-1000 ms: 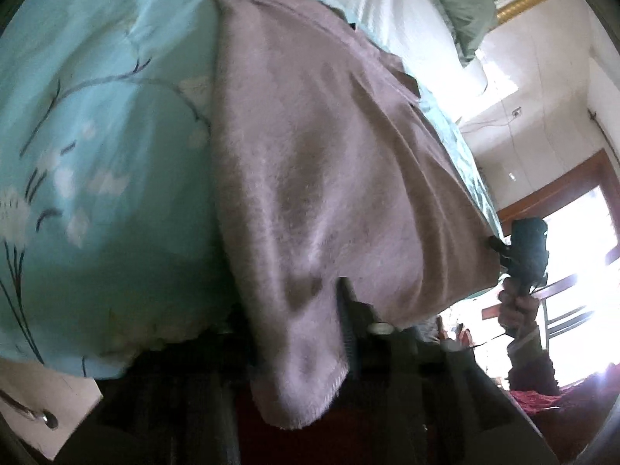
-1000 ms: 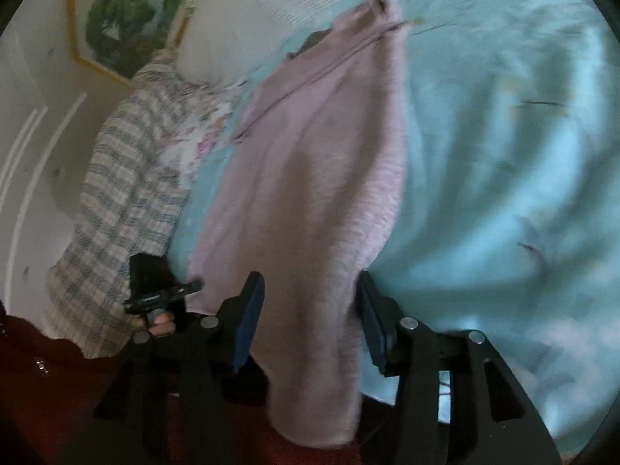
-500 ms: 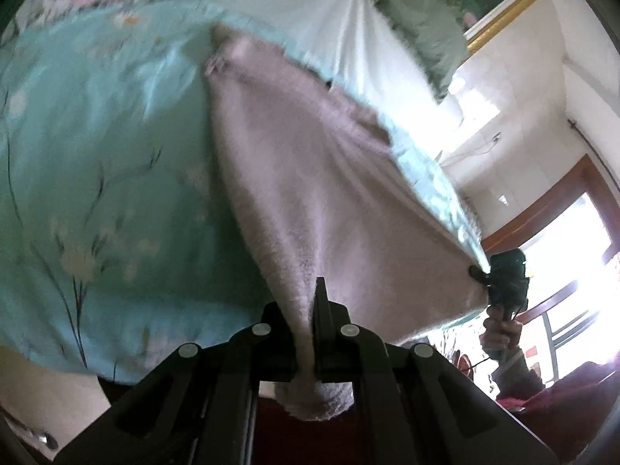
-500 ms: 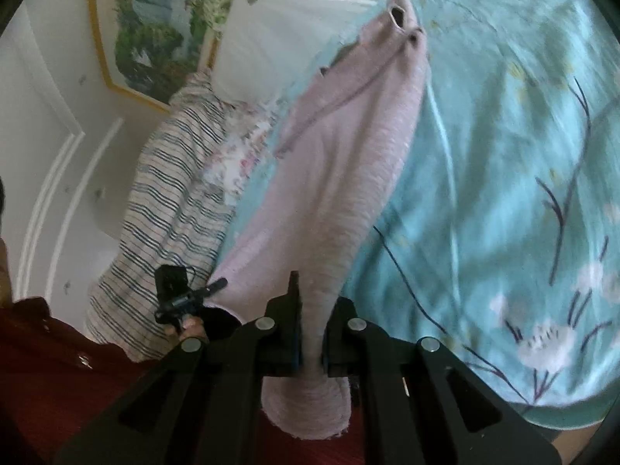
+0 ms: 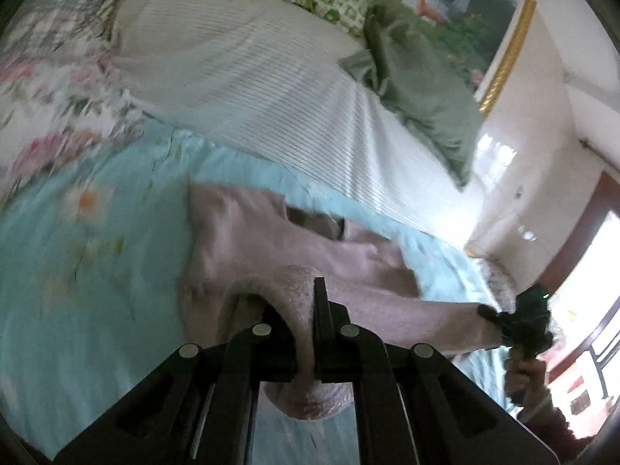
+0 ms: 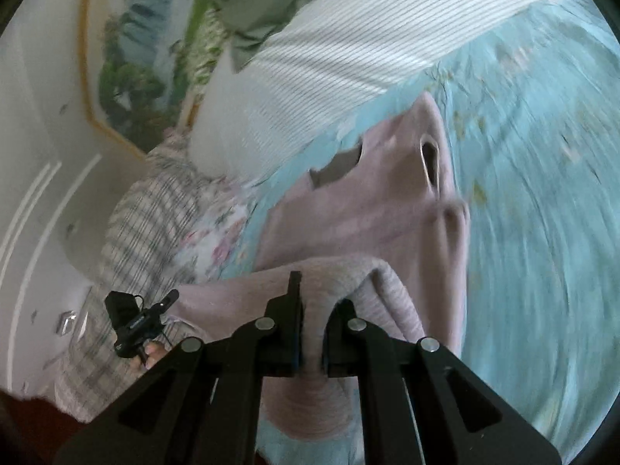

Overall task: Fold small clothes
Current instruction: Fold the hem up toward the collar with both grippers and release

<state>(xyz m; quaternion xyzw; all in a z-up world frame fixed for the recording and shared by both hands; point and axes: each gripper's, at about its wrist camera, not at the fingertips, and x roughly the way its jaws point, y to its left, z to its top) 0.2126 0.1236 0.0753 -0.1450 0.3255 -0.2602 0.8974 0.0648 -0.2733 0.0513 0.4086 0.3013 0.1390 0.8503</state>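
Note:
A small pale-pink knit garment [image 5: 248, 240] lies on a light-blue floral bedspread [image 5: 77, 271]. My left gripper [image 5: 304, 333] is shut on one bottom corner of it, with the hem bunched between the fingers. My right gripper [image 6: 312, 333] is shut on the other bottom corner of the pink garment [image 6: 368, 213]. The held hem is stretched between the two grippers and lifted over the garment's lower part. The neck opening and a sleeve lie at the far end. Each view shows the other gripper: the right gripper [image 5: 519, 321] and the left gripper [image 6: 135, 321].
A white striped pillow [image 5: 240, 66] and a green cushion [image 5: 418, 81] lie beyond the garment. A plaid blanket [image 6: 128, 232] and a floral cloth [image 5: 46, 116] lie on the left side. A framed picture [image 5: 465, 4] hangs on the wall.
Both grippers closed on the garment's bottom corners, then carried the hem up and forward toward the neck end. The cameras now tilt up toward the pillows.

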